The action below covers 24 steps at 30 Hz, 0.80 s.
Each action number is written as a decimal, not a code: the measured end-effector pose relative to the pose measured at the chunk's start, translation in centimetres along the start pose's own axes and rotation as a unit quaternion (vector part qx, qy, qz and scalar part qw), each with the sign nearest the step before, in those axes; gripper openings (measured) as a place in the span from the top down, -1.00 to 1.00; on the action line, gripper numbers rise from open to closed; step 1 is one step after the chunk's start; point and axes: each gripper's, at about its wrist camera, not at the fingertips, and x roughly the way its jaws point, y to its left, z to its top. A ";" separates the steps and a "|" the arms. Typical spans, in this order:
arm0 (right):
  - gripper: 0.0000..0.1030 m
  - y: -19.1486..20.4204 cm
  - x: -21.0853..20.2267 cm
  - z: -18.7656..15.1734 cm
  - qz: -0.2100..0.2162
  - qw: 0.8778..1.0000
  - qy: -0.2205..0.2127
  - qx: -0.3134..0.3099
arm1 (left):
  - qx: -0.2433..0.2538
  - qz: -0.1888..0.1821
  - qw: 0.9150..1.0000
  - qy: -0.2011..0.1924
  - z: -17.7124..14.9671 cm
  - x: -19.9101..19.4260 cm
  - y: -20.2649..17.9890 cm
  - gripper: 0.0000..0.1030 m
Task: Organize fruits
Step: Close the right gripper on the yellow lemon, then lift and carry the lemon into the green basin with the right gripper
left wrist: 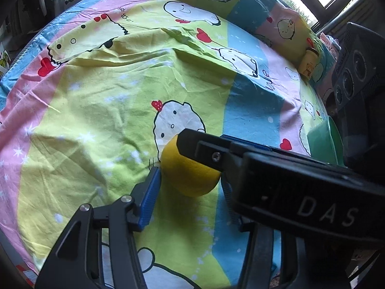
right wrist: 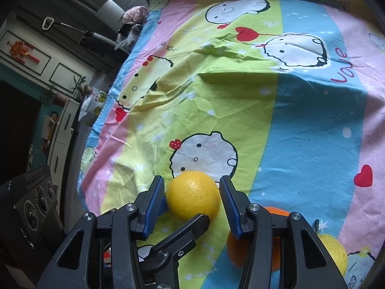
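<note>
A bed, covered by a striped cartoon-print sheet (right wrist: 240, 101) in pink, yellow-green and blue, carries everything. A dark speaker box (right wrist: 31, 207) stands off the sheet's left edge in the right wrist view.

The yellow citrus fruit (right wrist: 193, 198) rests on the yellow-green stripe, just below a white cartoon face, and serves as the landmark. The right tool (right wrist: 192, 192) has its two blue ribbed pads on either side of this fruit, at about half width; the left pad (right wrist: 155, 201) touches or nearly touches the peel, the right pad shows a thin gap, so a firm grip cannot be told.

The left tool (left wrist: 190, 180) comes at the same fruit from the other side; its left blue pad (left wrist: 150, 192) lies against the fruit, while the right tool's body hides its other finger.

An orange (right wrist: 252, 245) lies just right of and nearer than the yellow fruit, half hidden by the right tool. A pale yellow pear (right wrist: 335, 252) with a stem lies beyond the orange, further right.

A green bowl (left wrist: 323, 139) sits well right of the fruit, and a small yellow cup (left wrist: 309, 63) farther back.
</note>
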 end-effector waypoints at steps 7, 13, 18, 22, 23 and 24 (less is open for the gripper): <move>0.01 0.2 0.4 0.0 -0.013 1.000 0.003 -0.015 | 0.011 -0.001 1.000 -0.011 0.1 0.2 -0.2 0.02; 0.05 0.4 0.4 -0.2 -0.019 1.000 -0.007 -0.021 | 0.017 -0.010 1.000 -0.017 0.1 0.2 -0.1 0.05; 0.05 0.5 -0.8 -0.5 -0.015 0.999 -0.033 -0.018 | 0.033 -0.007 0.999 -0.040 0.1 -0.8 -1.0 0.05; 0.05 0.9 -2.5 -0.9 -0.021 0.997 -0.066 -0.024 | 0.043 -0.016 0.997 -0.065 0.0 -2.0 -1.8 0.05; 0.05 1.0 -2.9 -1.0 -0.023 0.997 -0.074 -0.026 | 0.045 -0.019 0.996 -0.071 0.0 -2.2 -2.1 0.05; 0.05 1.1 -3.4 -1.1 -0.026 0.996 -0.083 -0.027 | 0.048 -0.021 0.996 -0.076 -0.1 -2.5 -2.3 0.05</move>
